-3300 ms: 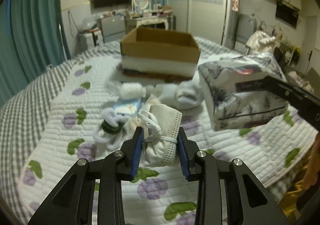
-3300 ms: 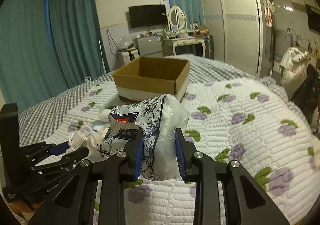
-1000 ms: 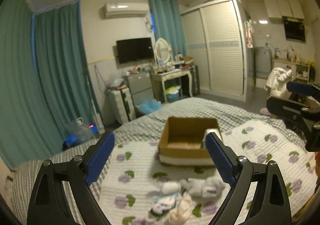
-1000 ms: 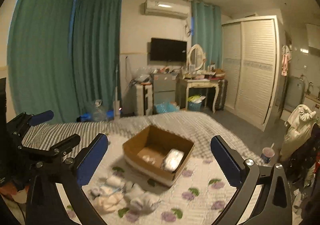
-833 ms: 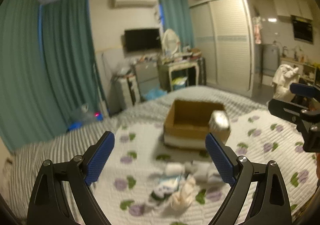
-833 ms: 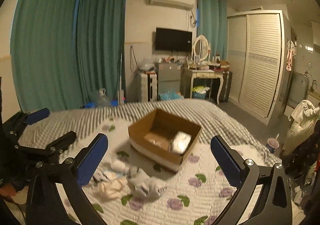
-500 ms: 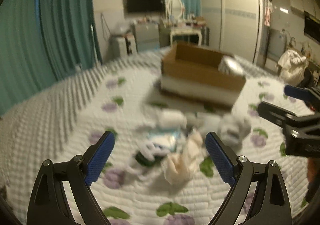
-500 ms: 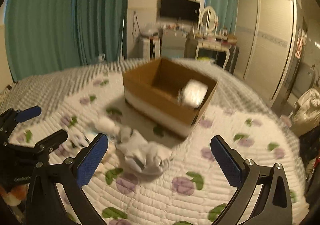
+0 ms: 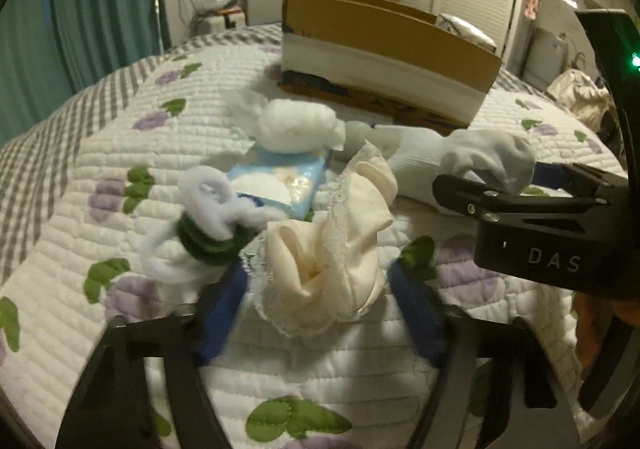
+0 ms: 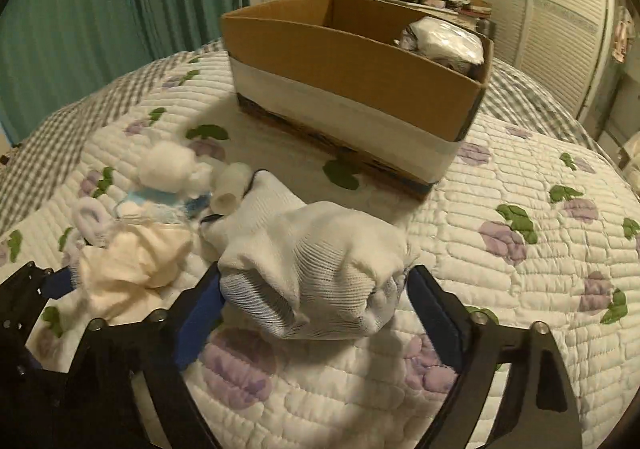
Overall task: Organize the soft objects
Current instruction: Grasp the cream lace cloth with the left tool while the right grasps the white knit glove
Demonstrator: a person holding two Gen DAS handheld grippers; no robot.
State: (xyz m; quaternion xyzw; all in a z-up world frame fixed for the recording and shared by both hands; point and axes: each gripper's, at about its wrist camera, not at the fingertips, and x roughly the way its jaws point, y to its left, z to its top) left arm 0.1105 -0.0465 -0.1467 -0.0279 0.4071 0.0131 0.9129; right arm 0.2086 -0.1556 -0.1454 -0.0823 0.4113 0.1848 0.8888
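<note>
In the left wrist view, a white-and-green fluffy item [image 9: 208, 225] is seen at centre left on the quilted bed [image 9: 80, 153]. At lower centre, the left gripper [image 9: 320, 309] is spread open, and a cream lace-trimmed cloth [image 9: 332, 249] is framed between its blue fingers [image 9: 220, 309] without being clearly touched. A blue-white packet [image 9: 280, 181] and a cotton ball [image 9: 296, 125] are placed just behind it, and a cardboard box [image 9: 384, 53] is set in the upper centre.

In the right wrist view, the cream cloth is found at lower left. At lower centre, the right gripper [image 10: 316, 313] is opened around a white knitted sock bundle [image 10: 312, 269]; the left finger [image 10: 200, 313] is pressed to it, the right one sits just beside. A plastic-wrapped pack [image 10: 444, 37] is seen inside the box at upper right.
</note>
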